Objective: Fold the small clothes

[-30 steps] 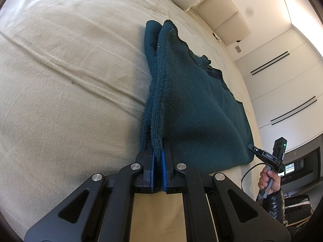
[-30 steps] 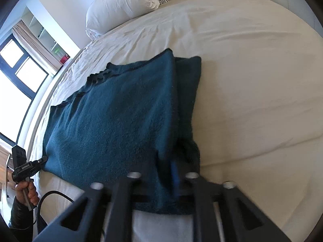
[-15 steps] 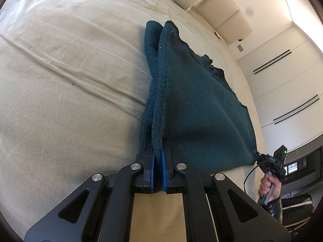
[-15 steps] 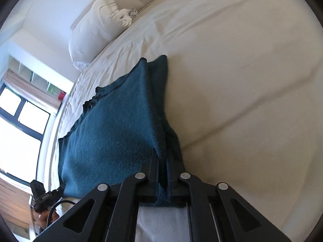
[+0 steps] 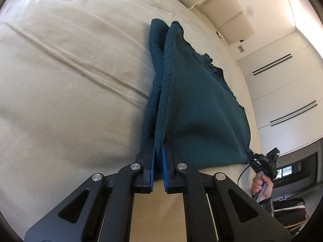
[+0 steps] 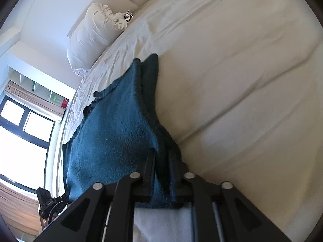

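Observation:
A dark teal fleece garment [image 5: 197, 109] lies on a cream bed [image 5: 70, 80], its near edge lifted. My left gripper [image 5: 158, 143] is shut on one lifted corner of it. My right gripper [image 6: 162, 157] is shut on the other corner of the same garment [image 6: 113, 133]; the cloth bunches between its fingers. The right gripper [image 5: 264, 163] also shows in the left wrist view, low right, at the cloth's corner. The left gripper [image 6: 50, 203] shows in the right wrist view, low left.
White pillows [image 6: 94, 38] and a padded headboard [image 5: 230, 18] stand at the bed's far end. A window [image 6: 22, 133] and shelves [image 6: 36, 86] are on one side, white wardrobe doors [image 5: 286, 92] on the other. The sheet [image 6: 242, 80] is creased.
Both grippers have lifted the garment's edge off the bed, so the cloth now stands up in a tent. The right gripper closed on its corner and tilted.

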Available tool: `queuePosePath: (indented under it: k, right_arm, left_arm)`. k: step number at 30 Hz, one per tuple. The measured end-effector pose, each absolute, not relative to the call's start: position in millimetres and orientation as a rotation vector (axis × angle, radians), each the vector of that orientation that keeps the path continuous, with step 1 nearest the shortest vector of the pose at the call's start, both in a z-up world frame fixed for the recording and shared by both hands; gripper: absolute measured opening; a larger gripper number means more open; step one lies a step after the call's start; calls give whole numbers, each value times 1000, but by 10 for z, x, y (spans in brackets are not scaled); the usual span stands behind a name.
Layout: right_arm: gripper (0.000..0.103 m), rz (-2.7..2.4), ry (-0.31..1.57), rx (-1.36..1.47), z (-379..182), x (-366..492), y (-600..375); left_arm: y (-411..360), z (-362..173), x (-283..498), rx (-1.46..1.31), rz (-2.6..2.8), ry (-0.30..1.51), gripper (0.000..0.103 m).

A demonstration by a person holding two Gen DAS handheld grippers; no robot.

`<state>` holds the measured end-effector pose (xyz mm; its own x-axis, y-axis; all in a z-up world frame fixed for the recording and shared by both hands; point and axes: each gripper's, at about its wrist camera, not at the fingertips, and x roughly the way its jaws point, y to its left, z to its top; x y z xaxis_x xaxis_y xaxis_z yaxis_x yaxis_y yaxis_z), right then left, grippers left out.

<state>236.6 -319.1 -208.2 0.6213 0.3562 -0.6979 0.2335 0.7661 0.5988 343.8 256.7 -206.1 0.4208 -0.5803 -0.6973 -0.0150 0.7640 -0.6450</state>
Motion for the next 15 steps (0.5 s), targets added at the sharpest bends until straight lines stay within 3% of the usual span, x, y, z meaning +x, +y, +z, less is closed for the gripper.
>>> queuePosePath:
  k: [1, 2, 9, 15]
  right_arm:
    - [48, 31, 908, 692, -2011, 2314, -3216]
    - [50, -19, 894, 668, -1937, 2275, -3242]
    - [50, 227, 788, 612, -1399, 2529, -2790]
    - [48, 452, 898, 663, -1702, 3337, -1993]
  left_arm:
    - [2586, -2024, 3415, -623, -371, 1094, 6]
    - [2613, -1945, 3386, -597, -343, 1094, 6]
    - [2267, -1048, 3614, -375, -315, 856, 6]
    - [1325, -1258, 4462, -154, -394, 901, 6]
